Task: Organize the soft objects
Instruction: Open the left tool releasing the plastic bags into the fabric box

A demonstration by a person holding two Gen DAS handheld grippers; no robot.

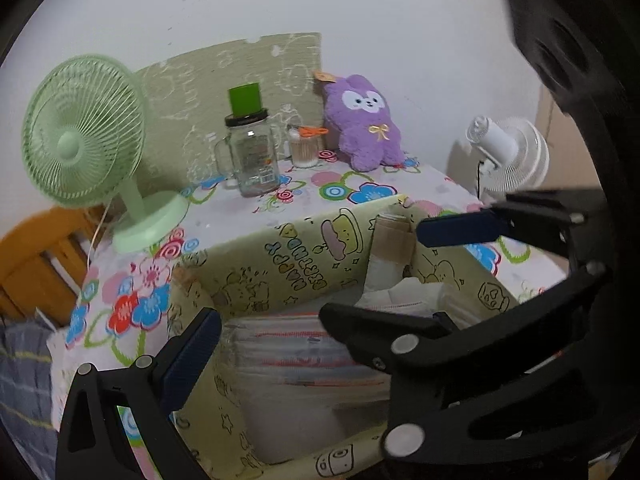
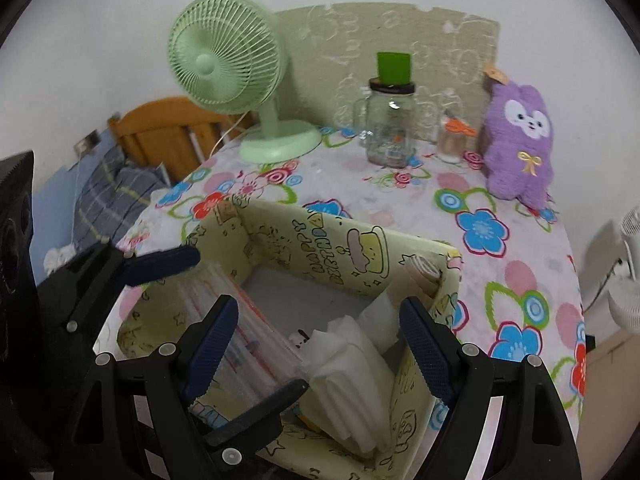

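A yellow cartoon-print box [image 2: 352, 248] [image 1: 280, 256] stands on the flowered table. Inside it, a stack of clear zip bags [image 2: 264, 344] [image 1: 304, 352] leans at the left. My left gripper [image 2: 250, 320] is closed across the stack, one finger [image 1: 192, 356] by the box's left wall. White folded pads [image 2: 348, 368] [image 1: 404, 292] and a beige roll [image 2: 424, 276] fill the right side. My right gripper [image 2: 318, 304] [image 1: 372, 272] hangs open over the pads, holding nothing. A purple plush [image 2: 520, 148] [image 1: 364, 124] sits at the back.
A green desk fan [image 2: 228, 56], a glass jar mug [image 2: 390, 128] and a swab pot with orange scissors [image 2: 452, 136] stand at the back of the table. A white fan [image 1: 508, 152] is beyond the right edge and a wooden headboard [image 2: 168, 132] beyond the left.
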